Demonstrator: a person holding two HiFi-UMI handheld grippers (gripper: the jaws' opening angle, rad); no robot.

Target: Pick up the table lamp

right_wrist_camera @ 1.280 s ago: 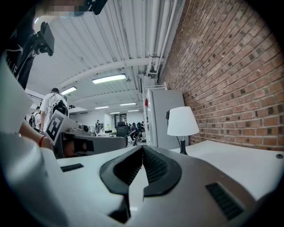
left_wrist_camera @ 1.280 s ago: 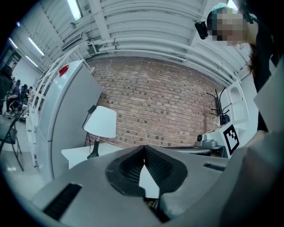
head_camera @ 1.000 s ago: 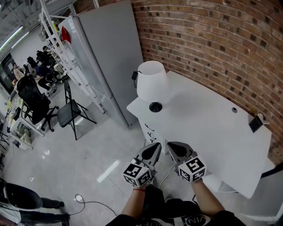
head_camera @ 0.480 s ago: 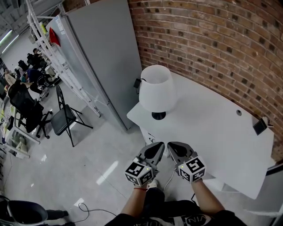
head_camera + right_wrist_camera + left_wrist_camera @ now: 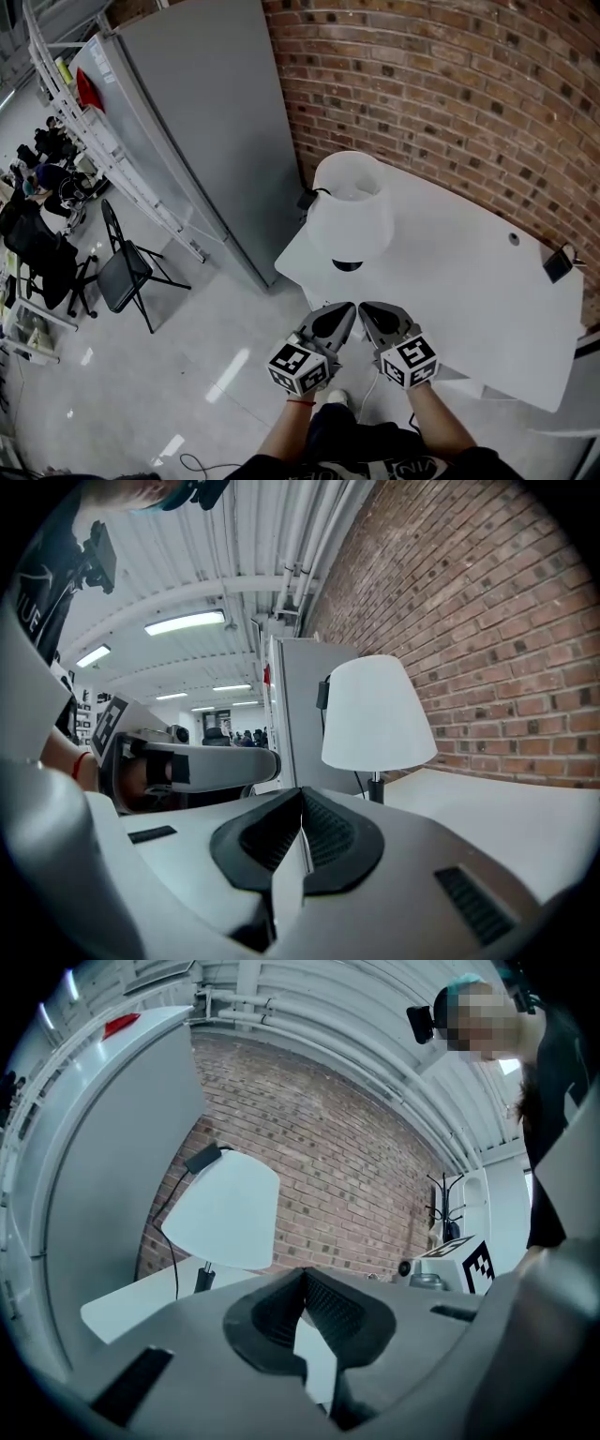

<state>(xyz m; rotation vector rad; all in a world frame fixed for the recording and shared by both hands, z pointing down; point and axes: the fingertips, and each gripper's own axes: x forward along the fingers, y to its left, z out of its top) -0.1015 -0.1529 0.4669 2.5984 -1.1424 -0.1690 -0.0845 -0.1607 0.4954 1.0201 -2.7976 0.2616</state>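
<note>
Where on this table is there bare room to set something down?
The white table is bare from the table lamp across to the black clip on its right edge. Crowded only at the lamp's corner, beside the grey cabinet.

A brick wall (image 5: 450,84) backs the white table (image 5: 487,281) ahead of the right gripper (image 5: 366,310). Left of the left gripper (image 5: 347,311) stands a grey cabinet (image 5: 206,122), then a folding chair (image 5: 127,272) on glossy floor (image 5: 141,375).

lamp shade (image 5: 350,214): matt white | wall (image 5: 450,84): rough brick | floor (image 5: 178,366): glossy
</note>
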